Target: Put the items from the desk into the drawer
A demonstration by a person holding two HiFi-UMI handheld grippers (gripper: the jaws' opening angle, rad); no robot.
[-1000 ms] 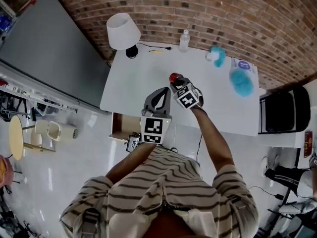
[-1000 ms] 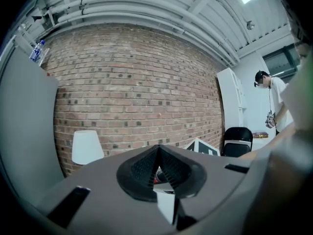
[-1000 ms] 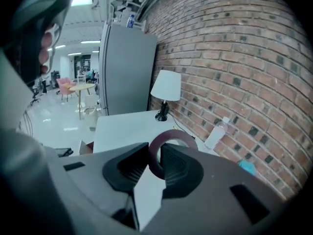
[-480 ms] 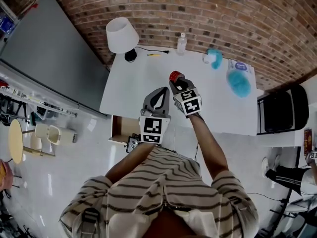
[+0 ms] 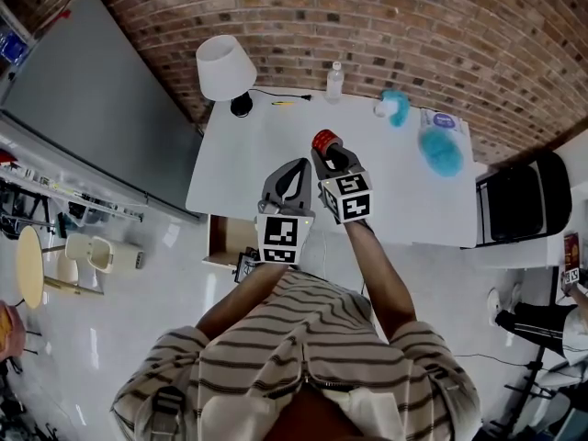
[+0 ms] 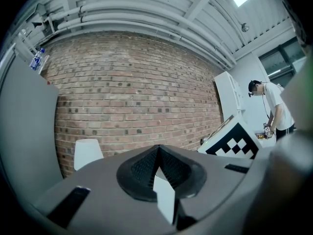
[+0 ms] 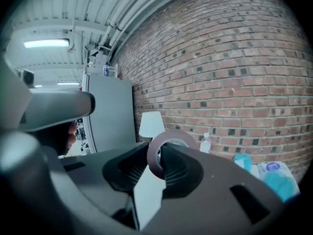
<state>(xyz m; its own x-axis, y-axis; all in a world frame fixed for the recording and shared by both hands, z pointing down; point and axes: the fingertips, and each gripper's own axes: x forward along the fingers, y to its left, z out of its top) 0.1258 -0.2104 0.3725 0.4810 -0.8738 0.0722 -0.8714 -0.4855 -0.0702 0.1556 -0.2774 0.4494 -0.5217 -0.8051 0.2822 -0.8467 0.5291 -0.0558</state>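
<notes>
Tape roll [image 7: 152,155], above the worktop [image 5: 257,154] right of the lamp [image 5: 224,62], sat pinched across its band in our right hand-held gripper [image 7: 161,168]. We judged it light and stiff. Our left hand-held gripper [image 6: 157,168] was closed, empty.

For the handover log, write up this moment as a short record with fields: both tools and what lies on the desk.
Right tool: shut on a reddish ring-shaped tape roll, held over the white desk
Left tool: shut, empty
Desk, far edge: white-shaded lamp, clear plastic bottle, yellow pen
Desk, right side: small fluffy teal item, larger fluffy teal item
</notes>
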